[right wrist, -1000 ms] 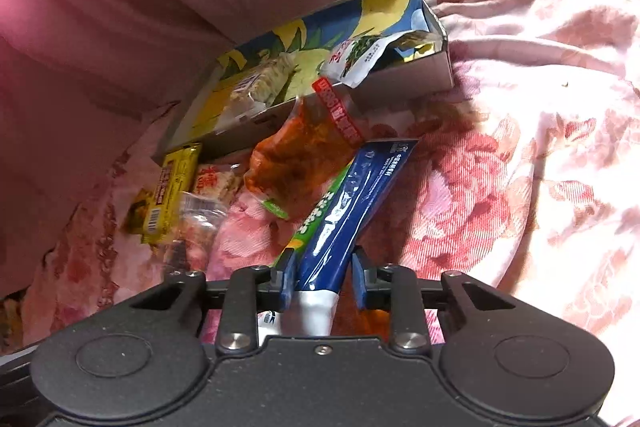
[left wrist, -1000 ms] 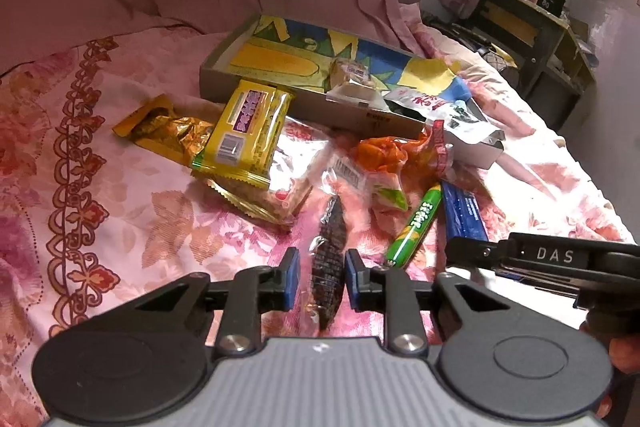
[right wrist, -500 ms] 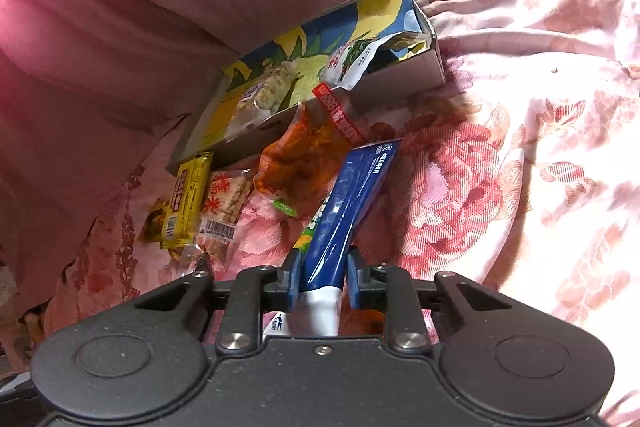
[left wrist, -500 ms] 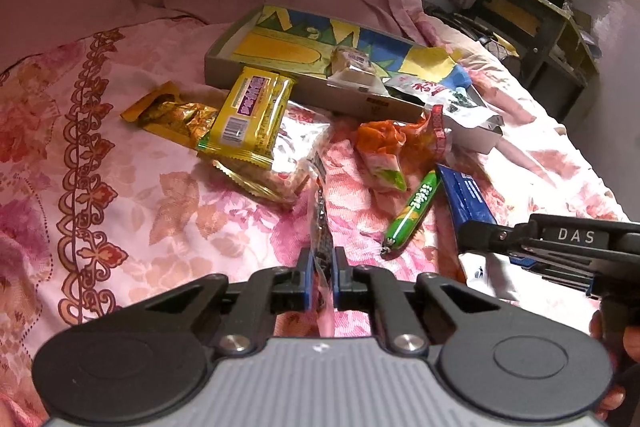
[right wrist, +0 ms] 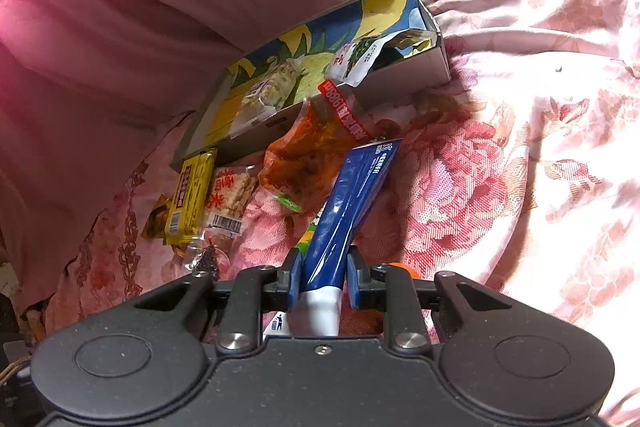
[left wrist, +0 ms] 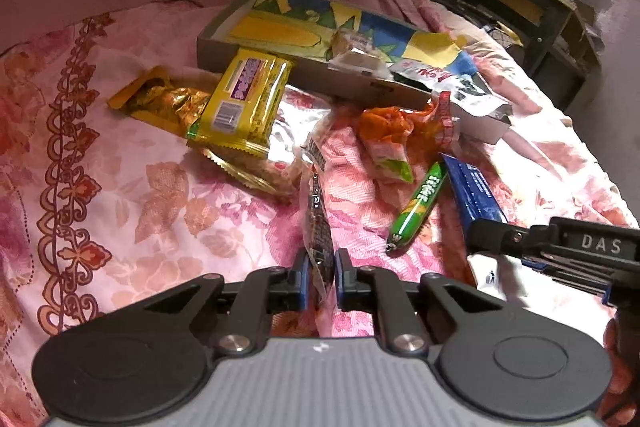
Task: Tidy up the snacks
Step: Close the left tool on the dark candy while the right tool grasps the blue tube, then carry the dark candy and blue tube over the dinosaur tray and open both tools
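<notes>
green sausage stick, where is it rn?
Left wrist view, right of centre: the green sausage stick lies on the floral bedspread, between the orange snack bag and the blue packet.

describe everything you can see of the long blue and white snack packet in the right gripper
The long blue and white snack packet is a glossy, slim foil sachet: blue with white print along most of its length, white at the near end. The right gripper is shut on it near that white end. It slants up and away, its far end over the orange snack bag; a green sausage stick lies beside it.
</notes>
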{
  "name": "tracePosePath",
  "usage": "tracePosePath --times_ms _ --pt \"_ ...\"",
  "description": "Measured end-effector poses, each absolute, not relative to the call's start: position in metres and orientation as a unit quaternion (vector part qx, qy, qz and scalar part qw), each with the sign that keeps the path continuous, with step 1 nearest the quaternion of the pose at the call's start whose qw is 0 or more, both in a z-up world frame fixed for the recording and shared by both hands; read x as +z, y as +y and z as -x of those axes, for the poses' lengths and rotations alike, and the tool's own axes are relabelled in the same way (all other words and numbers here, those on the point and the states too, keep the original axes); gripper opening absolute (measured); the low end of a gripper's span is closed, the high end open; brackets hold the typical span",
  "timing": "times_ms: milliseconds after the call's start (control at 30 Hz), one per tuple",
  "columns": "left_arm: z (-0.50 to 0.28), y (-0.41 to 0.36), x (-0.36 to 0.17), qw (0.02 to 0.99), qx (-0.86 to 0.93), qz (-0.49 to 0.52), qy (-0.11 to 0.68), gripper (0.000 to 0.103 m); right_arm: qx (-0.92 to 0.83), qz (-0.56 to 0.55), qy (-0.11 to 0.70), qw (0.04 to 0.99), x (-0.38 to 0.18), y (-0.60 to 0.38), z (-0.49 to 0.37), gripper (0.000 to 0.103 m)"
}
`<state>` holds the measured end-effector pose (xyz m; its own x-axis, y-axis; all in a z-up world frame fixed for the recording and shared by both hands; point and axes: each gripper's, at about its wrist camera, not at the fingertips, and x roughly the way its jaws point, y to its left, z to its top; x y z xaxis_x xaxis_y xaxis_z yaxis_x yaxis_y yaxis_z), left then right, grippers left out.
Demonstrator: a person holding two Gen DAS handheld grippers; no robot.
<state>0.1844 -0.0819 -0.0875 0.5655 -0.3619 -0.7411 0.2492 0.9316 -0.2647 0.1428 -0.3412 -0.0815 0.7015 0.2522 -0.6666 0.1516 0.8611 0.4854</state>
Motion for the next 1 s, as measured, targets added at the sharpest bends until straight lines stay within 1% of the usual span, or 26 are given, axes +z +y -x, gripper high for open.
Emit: tracePosePath --times_ms 333,600,800,1000 --pt "-0.168 -0.089 -0.069 0.893 -0.185 0.069 0.404 0.012 0.048 -0.291 0.37 0.881 -0.076 -0.344 -0.12 0.025" --pt "-0.173 -0.091 -0.044 0.908 -0.18 0.076 0.37 0.012 0.073 -0.285 0.32 0.9 -0.059 -0.341 -0.111 0.025" --pt "-0.182 -0.088 -0.038 0.912 -0.175 0.086 0.361 0.012 0.078 -0.291 0.305 0.904 -0.051 -0.346 -0.116 0.025" --pt "-0.203 -0.084 -0.025 0.918 -0.163 0.106 0.347 0.012 0.091 -0.283 0.281 0.912 -0.037 -0.353 -0.14 0.025"
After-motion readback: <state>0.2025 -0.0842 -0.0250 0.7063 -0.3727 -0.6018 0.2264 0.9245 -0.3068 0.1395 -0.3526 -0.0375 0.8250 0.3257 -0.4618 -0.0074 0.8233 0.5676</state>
